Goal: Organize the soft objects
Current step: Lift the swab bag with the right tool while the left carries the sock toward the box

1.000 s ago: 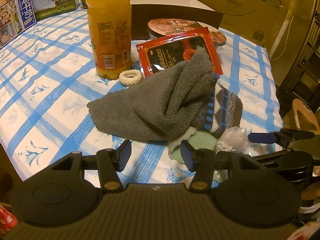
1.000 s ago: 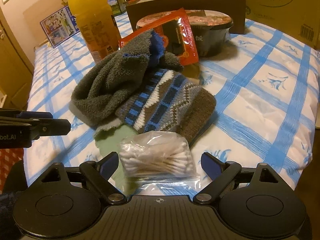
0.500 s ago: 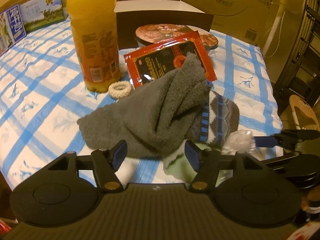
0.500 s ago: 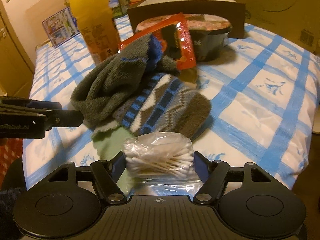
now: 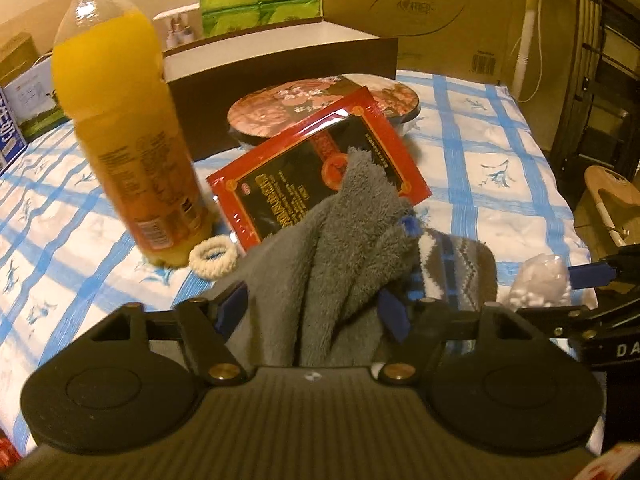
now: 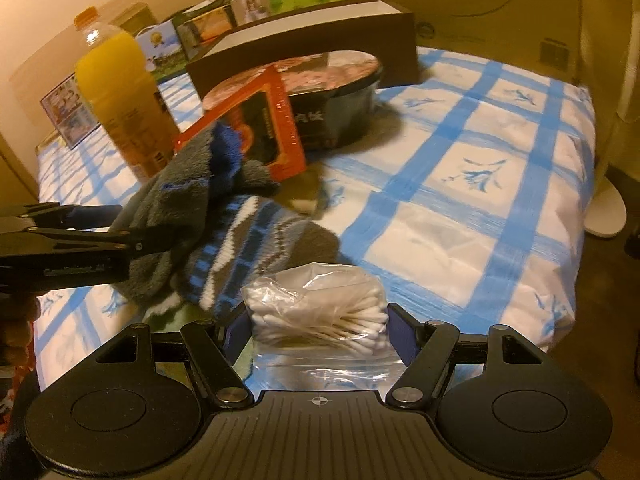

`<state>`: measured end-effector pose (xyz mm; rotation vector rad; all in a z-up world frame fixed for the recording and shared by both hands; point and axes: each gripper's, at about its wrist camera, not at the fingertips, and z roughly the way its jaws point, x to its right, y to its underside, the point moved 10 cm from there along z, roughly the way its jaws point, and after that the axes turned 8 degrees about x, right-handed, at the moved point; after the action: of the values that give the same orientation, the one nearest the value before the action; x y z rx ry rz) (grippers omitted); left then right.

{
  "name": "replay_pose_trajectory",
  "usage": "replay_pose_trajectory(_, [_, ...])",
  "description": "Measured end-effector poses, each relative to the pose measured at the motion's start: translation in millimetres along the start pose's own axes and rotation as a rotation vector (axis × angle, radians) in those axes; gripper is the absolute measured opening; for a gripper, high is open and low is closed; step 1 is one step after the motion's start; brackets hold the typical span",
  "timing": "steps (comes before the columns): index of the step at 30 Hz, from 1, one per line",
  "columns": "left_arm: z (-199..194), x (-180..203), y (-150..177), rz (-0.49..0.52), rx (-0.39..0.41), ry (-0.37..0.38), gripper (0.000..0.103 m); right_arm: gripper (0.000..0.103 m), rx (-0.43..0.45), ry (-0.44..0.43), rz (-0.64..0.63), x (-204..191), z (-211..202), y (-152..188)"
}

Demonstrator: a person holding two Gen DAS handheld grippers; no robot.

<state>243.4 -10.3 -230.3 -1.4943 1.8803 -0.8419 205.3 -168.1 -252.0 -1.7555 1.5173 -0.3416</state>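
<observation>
1. A bed [image 6: 460, 184] in a soft white sheet with a blue check; cardboard boxes [image 5: 416, 12] behind.
2. A fluffy grey towel [image 5: 344, 248] lies heaped on a knitted patterned hat [image 6: 256, 248], beside a glossy red packet [image 5: 320, 168] and a juice bottle [image 5: 120, 120].
3. Left gripper [image 5: 312, 312]: its jaws have just been opening and now straddle the towel; whether the pads press I cannot tell.
4. Right gripper [image 6: 316, 328] pinches a crinkly clear bag of swabs [image 6: 320, 308].
</observation>
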Motion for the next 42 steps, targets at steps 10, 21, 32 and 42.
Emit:
replay_pose_trajectory(10, [-43,-31,-3,-0.061,0.098,0.042,0.016,0.071,-0.001,0.008,0.017,6,-1,0])
replay_pose_trajectory(21, [-90,-127,47,-0.228,0.037,-0.13,0.016,0.071,-0.015,0.005,0.014,3,2,4])
replay_pose_trajectory(32, [-52,-144,92,-0.288,-0.117,-0.255,0.061,0.071,-0.017,0.017,0.006,3,2,1])
replay_pose_trajectory(42, [-36,-158,102,-0.415,-0.127,-0.214,0.065,0.071,-0.033,0.018,0.022,6,6,2])
